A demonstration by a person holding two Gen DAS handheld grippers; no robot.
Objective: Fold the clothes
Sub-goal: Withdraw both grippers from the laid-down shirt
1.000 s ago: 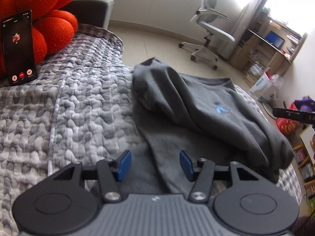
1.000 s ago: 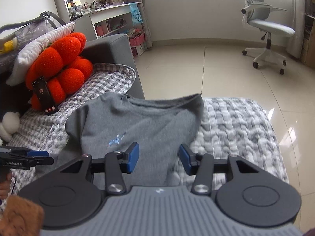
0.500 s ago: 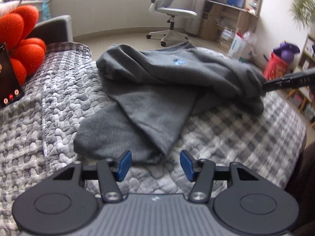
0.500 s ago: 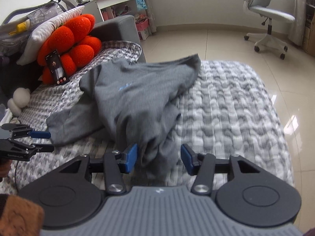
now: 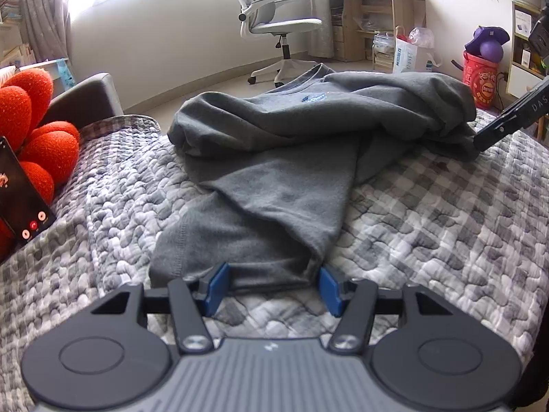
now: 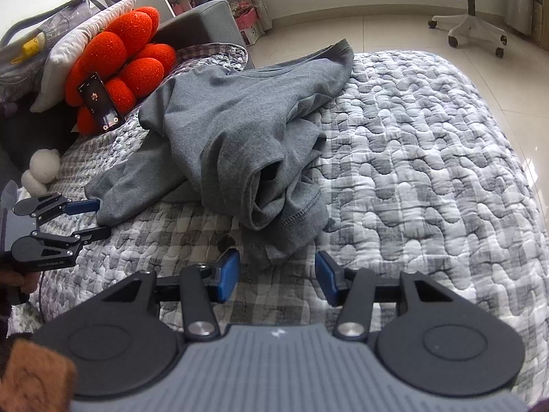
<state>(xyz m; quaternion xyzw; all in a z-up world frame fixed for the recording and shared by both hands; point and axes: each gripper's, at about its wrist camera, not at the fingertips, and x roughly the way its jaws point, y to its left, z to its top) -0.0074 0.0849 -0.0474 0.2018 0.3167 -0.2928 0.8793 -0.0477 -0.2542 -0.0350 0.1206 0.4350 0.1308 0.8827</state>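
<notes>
A grey sweatshirt (image 5: pixel 295 171) lies bunched on the quilted bed, its small blue logo (image 5: pixel 314 97) facing up. My left gripper (image 5: pixel 272 288) sits low at the near end of one sleeve (image 5: pixel 240 250). Its jaws are opening, and the cuff edge lies between the blue pads (image 5: pixel 216 286) without being pressed. My right gripper (image 6: pixel 278 271) is open just short of the sweatshirt's other rumpled end (image 6: pixel 274 213), with nothing between its fingers. The left gripper (image 6: pixel 91 219) also shows at the left in the right wrist view. One finger of the right gripper (image 5: pixel 507 120) touches the sweatshirt's far right side.
A grey-and-white checked quilt (image 6: pixel 429 171) covers the bed. An orange flower cushion (image 6: pixel 127 61) with a phone (image 6: pixel 99 101) leaning on it stands at the head end, beside a white plush toy (image 6: pixel 39 168). Beyond the bed are an office chair (image 5: pixel 274 31), a desk (image 5: pixel 374 17) and a red bucket (image 5: pixel 480 82).
Both grippers drew back toward the near edge and sank lower. The sweatshirt now lies further from the cameras, with its ends at the fingertips. The left view rolled level.
</notes>
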